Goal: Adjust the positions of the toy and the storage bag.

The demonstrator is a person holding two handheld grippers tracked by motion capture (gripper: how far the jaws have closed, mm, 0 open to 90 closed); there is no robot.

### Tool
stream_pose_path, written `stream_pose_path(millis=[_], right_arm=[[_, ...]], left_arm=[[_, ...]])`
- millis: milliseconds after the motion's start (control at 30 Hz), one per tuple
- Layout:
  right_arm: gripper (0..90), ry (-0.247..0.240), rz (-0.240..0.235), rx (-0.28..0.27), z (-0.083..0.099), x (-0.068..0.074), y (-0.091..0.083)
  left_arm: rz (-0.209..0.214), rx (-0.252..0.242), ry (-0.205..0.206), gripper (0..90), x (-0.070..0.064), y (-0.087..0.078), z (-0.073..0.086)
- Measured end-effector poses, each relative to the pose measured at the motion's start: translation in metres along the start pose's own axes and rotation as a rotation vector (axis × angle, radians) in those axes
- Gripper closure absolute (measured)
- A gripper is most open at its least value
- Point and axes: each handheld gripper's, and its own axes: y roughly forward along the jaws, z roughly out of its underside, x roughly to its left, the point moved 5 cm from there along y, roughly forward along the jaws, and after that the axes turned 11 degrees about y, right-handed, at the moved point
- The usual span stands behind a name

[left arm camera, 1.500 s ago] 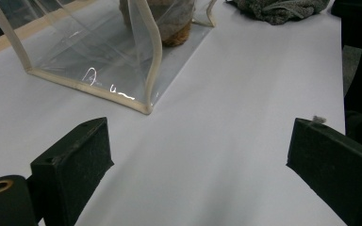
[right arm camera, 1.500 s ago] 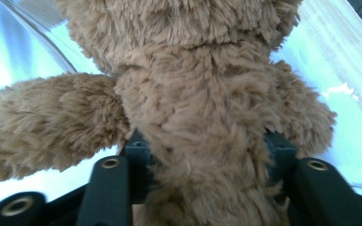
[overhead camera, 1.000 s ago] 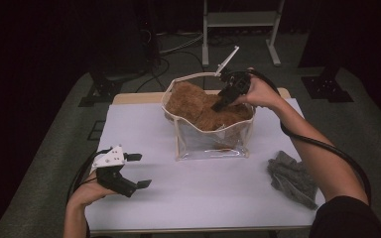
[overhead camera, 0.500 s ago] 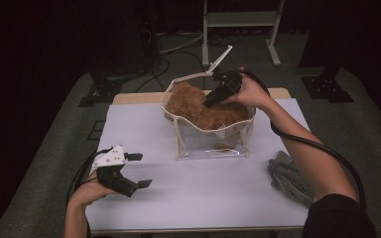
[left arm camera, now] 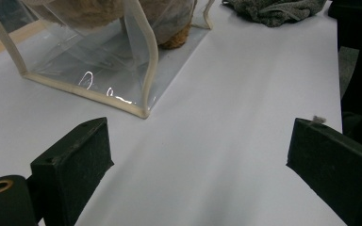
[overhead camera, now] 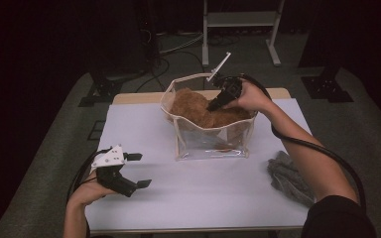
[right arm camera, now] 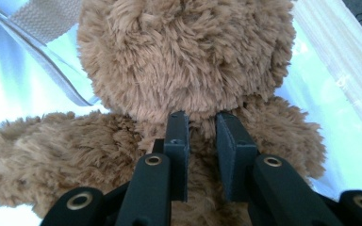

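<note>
The plush bear point(right arm camera: 184, 70), soft, light and squashy inside the clear bag point(overhead camera: 211, 144) near the counter's point(overhead camera: 203, 198) far edge, we pinch at its furry neck with the right tongs point(right arm camera: 202, 141) clenched, while our left tongs point(overhead camera: 138, 170) rest released near the left front corner.

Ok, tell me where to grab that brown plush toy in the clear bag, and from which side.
Take the brown plush toy at the narrow neck below its round head, coming down through the clear bag's open top. The right gripper already has its jaws set close there.
</note>
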Motion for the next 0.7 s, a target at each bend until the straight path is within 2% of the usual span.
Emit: stream_pose_path(millis=[133,167,267,300,400,500,700], right_arm=[[70.7,0.001,-0.004,-0.022,-0.001,0.001,-0.004],[66.1,-0.004,-0.009,-0.050,-0.003,0.002,-0.010],[62.6,0.000,-0.015,-0.071,-0.003,0.003,-0.017],[57.3,0.009,-0.030,-0.101,-0.001,0.003,-0.026],[52.3,0.013,-0.035,-0.136,0.004,0.002,-0.036],[49.7,0.023,-0.046,-0.175,0.009,0.002,-0.048],[47.9,0.040,-0.057,-0.212,0.023,0.004,-0.068]], left_arm=[[0.001,-0.001,-0.002,6.1,0.000,0.001,0.000],[0.003,0.000,-0.001,6.1,0.000,0.001,0.000],[0.001,0.000,0.000,6.1,0.000,0.000,0.000],[0.002,-0.004,0.005,6.1,0.000,0.000,-0.001],[0.001,0.000,0.008,6.1,0.001,0.000,-0.001],[-0.007,-0.006,0.002,6.1,0.002,0.000,-0.001],[-0.011,-0.019,-0.004,6.1,0.004,-0.002,-0.002]])
